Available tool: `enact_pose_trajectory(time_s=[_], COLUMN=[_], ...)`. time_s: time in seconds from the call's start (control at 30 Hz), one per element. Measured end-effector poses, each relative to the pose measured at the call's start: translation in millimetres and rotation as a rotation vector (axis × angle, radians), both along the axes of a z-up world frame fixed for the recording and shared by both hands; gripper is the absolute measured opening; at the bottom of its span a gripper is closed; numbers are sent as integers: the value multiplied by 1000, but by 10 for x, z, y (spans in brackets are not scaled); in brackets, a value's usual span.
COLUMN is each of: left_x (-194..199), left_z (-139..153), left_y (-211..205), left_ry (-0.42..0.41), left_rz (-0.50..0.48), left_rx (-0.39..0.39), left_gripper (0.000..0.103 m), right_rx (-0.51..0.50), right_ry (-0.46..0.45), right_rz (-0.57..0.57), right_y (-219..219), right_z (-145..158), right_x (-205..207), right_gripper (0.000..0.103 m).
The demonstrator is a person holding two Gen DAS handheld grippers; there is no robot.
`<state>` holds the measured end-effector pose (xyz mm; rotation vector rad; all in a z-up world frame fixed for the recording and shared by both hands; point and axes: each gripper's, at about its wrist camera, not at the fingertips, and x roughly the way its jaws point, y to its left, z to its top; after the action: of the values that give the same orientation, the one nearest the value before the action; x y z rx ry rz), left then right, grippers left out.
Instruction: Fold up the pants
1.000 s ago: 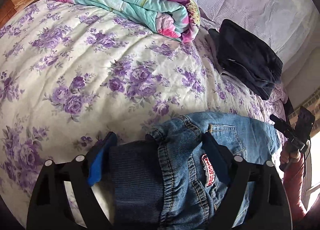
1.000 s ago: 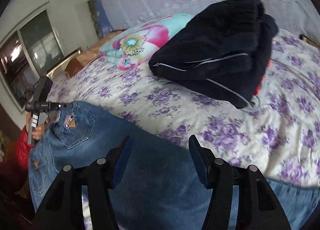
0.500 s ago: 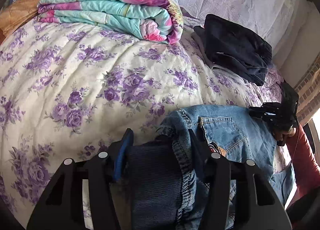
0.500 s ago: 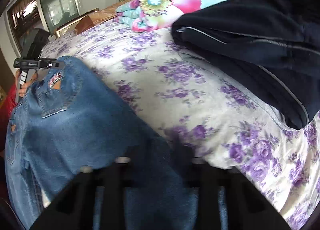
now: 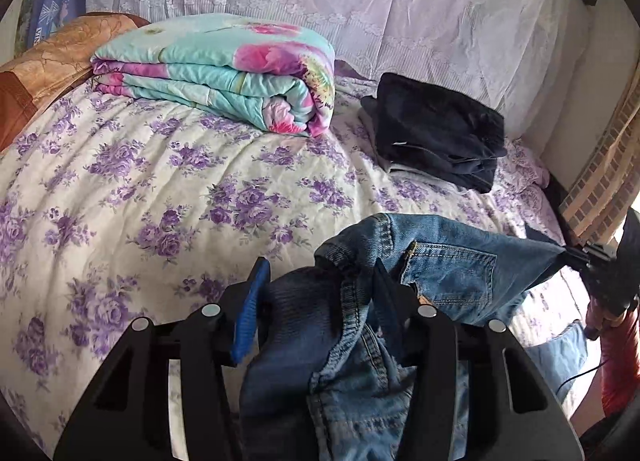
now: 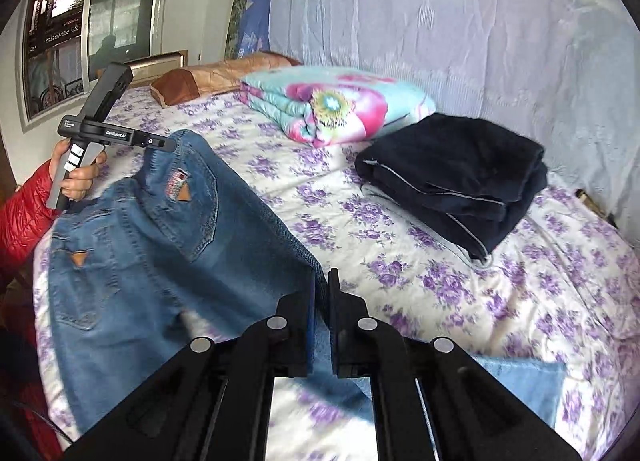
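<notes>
Tools tilted downward over the bed, left tool point(image 5: 318, 285) and right tool point(image 6: 322, 293) each pinching jeans point(image 6: 160, 245).

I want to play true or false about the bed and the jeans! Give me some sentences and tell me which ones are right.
1. Both grippers are pinching the jeans. True: the left gripper holds the bunched waistband, and the right gripper is shut on a fold of denim.
2. The jeans are black. False: they are blue denim.
3. A folded flowery quilt lies on the bed. True.
4. The dark folded clothes sit on top of the quilt. False: they lie beside it, on the sheet.
5. The sheet has purple flowers. True.
</notes>
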<state>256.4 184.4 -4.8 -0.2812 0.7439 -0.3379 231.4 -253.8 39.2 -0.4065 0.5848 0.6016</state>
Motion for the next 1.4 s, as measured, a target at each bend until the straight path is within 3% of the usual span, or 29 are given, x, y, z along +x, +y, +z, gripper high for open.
enact_pose_trajectory(time_s=[0.1,0.2,0.27,0.33,0.43,0.53,0.67,0.77,0.9,0.97,1.03,1.1,1.23,1.27,1.3,1.33,1.4], left_x=[-272,-501,-656,-817,-991,-1083,-1145,-1121,-963,-921,-933,-1004,-1082,-1092,-1100,-1102,-1100], left_z=[55,98,136,163,154,91,79,137,1,-79,-67,-9,-22,-47,-74,-95,-122], left_y=[109,123,202,325,373,253,133,17,-76,-54,-38,-36,-83,-76,-63,-51,-41], left_ry=[8,35,31,31,62,130,185,206,277,297,286,262,262,264,265,267,270], left_rz=[-20,-9,-5,36,65,62,74,105,154,168,148,132,122,125,128,132,137], left_rx=[-75,-86,-168,-271,-362,-367,-435,-395,-363,-397,-408,-387,-331,-335,-343,-351,-361], left_gripper=[50,50,52,71,73,73,73,75,75,70,40,23,18,18,18,18,18], right_rx=[-8,-40,-49,-27,-32,-18,-16,-5,-4,-7,1,11,-34,-42,-40,-38,-81], right_ry=[-43,-81,-97,-85,-89,-77,-71,-66,-69,-75,-96,-104,-118,-115,-115,-133,-151], right_rz=[-15,-20,-38,-50,-57,-64,-72,-76,-79,-78,-81,-85,-74,-59,-44,-26,24], right_y=[39,68,74,49,54,62,82,84,70,63,31,-20,12,43,72,103,224], right_z=[23,-7,-48,-101,-209,-308,-399,-441,-472,-461,-391,-309,-369,-405,-435,-457,-524], right_x=[-417,-808,-1012,-1170,-1381,-1504,-1589,-1661,-1741,-1786,-1861,-1916,-1919,-1926,-1946,-1985,-2032], right_gripper=[6,6,6,6,6,6,6,6,6,5,0,0,1,12,43,55,58])
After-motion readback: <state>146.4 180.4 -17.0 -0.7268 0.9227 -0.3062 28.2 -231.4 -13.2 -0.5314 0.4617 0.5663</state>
